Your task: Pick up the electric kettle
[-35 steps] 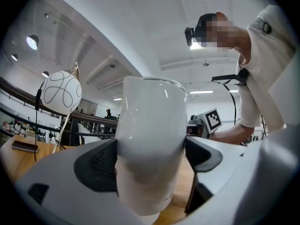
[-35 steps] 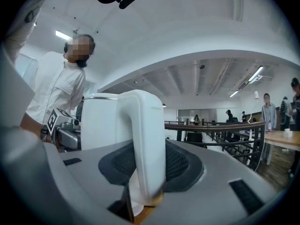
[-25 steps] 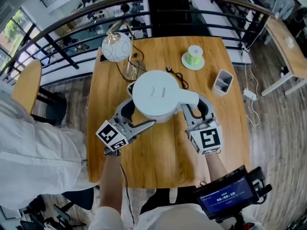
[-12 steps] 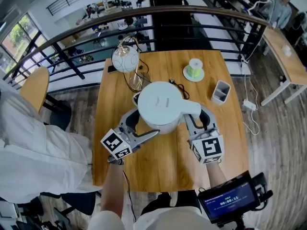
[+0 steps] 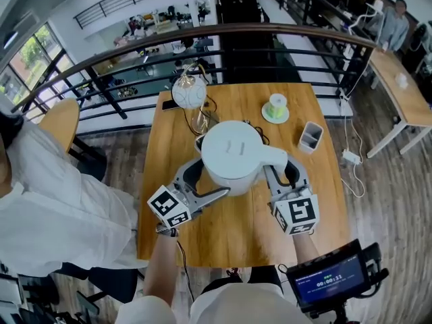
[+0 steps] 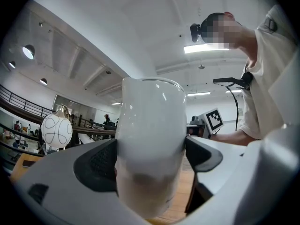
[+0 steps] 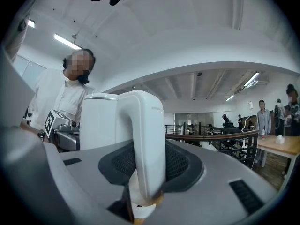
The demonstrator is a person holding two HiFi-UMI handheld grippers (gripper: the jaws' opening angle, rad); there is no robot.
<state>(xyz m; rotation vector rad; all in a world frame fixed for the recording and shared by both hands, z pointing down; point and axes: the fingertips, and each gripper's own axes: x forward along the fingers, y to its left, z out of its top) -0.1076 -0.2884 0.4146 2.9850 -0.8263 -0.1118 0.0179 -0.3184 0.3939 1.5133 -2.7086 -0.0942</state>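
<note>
- Left gripper (image 6: 151, 157): jaws spread wide and clamped on the round body of the kettle (image 5: 233, 155), one pad on each flank.
- Right gripper (image 7: 149, 161): jaws closed on the kettle's handle (image 7: 146, 125), gripping the lower part of the loop.
- Table (image 5: 233, 238): wooden. The kettle sits over its middle between the two grippers and appears to be held clear of the top.
- Kettle, assessment: rigid white shell, smooth and glossy, so probably slippery under the body pads. Contents are not visible. If filled, it would be heavy and prone to tipping.
- Handle, assessment: stiff, narrow and built for carrying, so it is the sounder hold. The body grip is best treated as steadying only.
- Round white lamp (image 5: 188, 92): stands just behind the kettle. It looks fragile and needs clearance.
</note>
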